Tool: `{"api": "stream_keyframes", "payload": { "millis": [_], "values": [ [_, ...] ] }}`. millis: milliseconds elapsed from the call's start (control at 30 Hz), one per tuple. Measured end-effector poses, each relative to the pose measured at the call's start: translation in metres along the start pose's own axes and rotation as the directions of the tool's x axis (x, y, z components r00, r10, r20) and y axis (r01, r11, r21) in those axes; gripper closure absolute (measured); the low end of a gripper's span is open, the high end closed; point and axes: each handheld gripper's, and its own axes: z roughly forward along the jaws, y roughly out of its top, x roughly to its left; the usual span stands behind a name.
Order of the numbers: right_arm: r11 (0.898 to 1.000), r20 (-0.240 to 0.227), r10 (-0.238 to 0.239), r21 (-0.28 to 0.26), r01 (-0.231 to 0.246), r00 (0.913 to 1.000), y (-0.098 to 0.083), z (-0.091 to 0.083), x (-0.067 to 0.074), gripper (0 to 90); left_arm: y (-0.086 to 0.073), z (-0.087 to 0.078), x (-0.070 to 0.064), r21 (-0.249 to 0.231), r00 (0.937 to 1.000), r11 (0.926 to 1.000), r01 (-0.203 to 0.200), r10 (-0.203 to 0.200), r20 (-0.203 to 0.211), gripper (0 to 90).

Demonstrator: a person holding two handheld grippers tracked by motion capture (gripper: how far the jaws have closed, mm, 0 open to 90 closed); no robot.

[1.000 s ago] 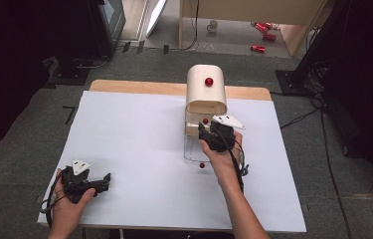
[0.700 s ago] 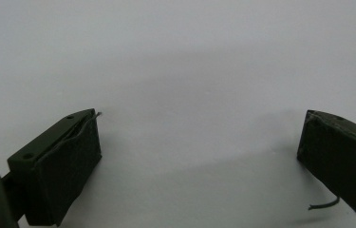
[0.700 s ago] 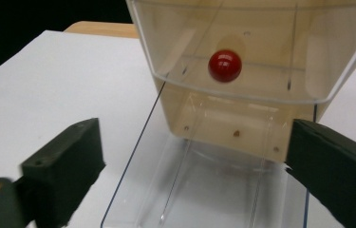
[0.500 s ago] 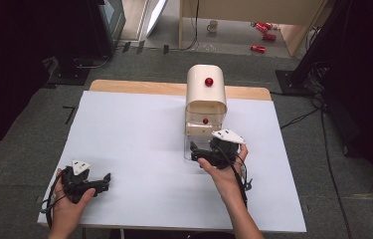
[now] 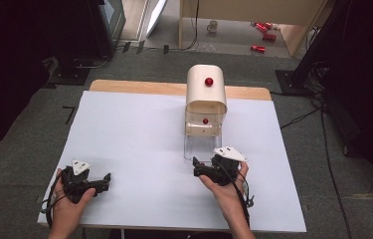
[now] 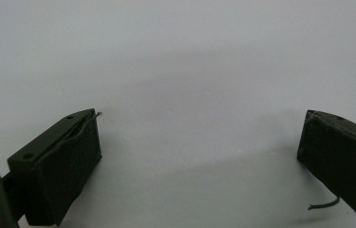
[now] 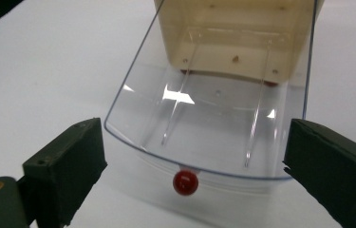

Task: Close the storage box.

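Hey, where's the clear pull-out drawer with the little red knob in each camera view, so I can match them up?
High view: the clear drawer is right of centre, pulled out toward the right gripper.
Left gripper view: bare white table between open jaws.
Right gripper view: it sits in the middle, red knob at its near edge.
Shared landmark: the cream cabinet behind it.

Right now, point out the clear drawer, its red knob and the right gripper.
clear drawer (image 7: 213, 118): right gripper view, on its transparent floor.
red knob (image 7: 185, 183): right gripper view, on the ball's front at the drawer's front wall.
right gripper (image 7: 194, 175): right gripper view, midway between its two black jaws, which stand apart.
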Motion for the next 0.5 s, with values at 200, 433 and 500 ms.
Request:
{"api": "stream_keyframes", "payload": {
  "millis": [200,433,500],
  "values": [
    [1.000,0.026,0.001,0.010,-0.002,0.9997,-0.016,0.000,0.002,13.2,0.000,0.000,0.000,0.000,1.0000,1.0000,0.000,0.000,0.000,0.4],
    [1.000,0.060,0.025,-0.003,-0.025,0.9979,-0.031,0.000,0.006,22.4,0.000,0.000,0.000,0.000,1.0000,1.0000,0.000,0.000,0.000,0.4],
    [1.000,0.070,0.024,-0.011,-0.024,0.9973,-0.034,0.000,0.007,25.7,0.000,0.000,0.000,0.000,1.0000,1.0000,0.000,0.000,0.000,0.4]
  ]
}}
